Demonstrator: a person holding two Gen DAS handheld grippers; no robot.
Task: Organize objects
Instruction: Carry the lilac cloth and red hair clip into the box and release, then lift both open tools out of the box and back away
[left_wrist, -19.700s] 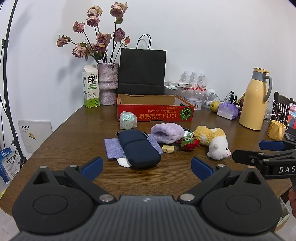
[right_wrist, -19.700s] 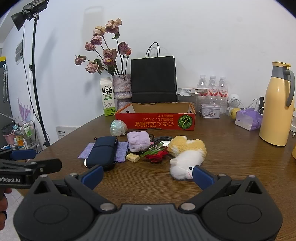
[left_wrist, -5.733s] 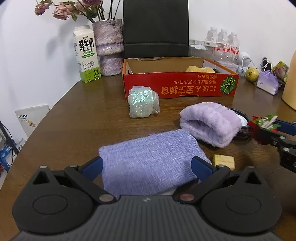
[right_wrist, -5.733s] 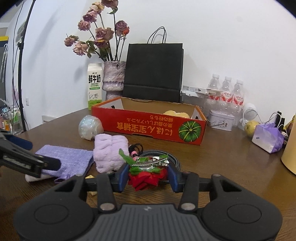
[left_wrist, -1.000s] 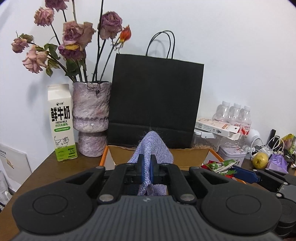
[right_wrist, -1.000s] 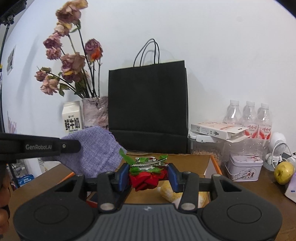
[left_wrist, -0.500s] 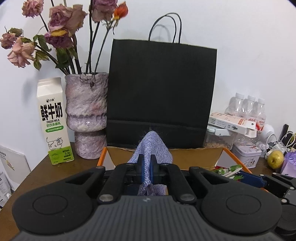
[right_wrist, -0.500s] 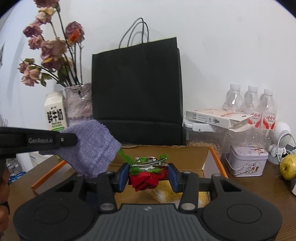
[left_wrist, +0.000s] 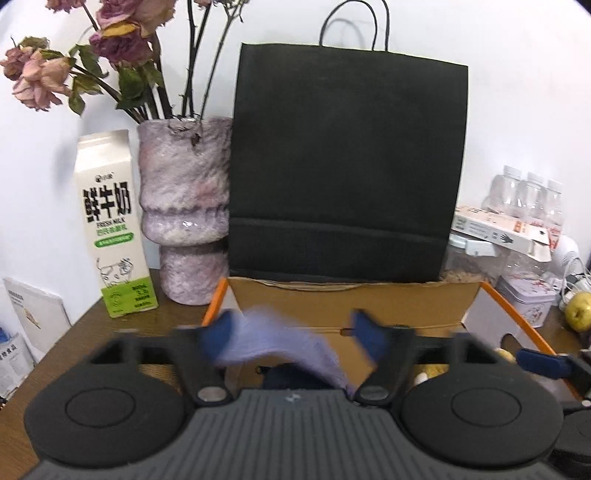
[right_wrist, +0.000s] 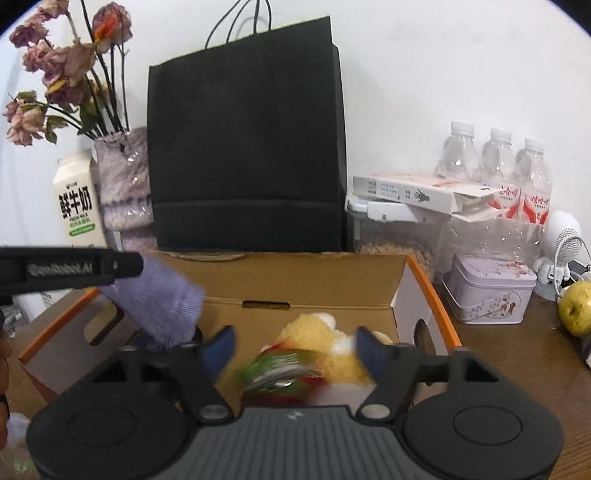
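Half a second ago both grippers were pinching their things. Now the left gripper is opening, and the purple cloth slips loose over the box. The right gripper is opening too, dropping the red flower at 6 o'clock from the yellow toy.

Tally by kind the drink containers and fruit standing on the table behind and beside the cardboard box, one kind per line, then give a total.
Clear water bottles: 3
Milk carton: 1
Yellow-green apple: 1
Total: 5
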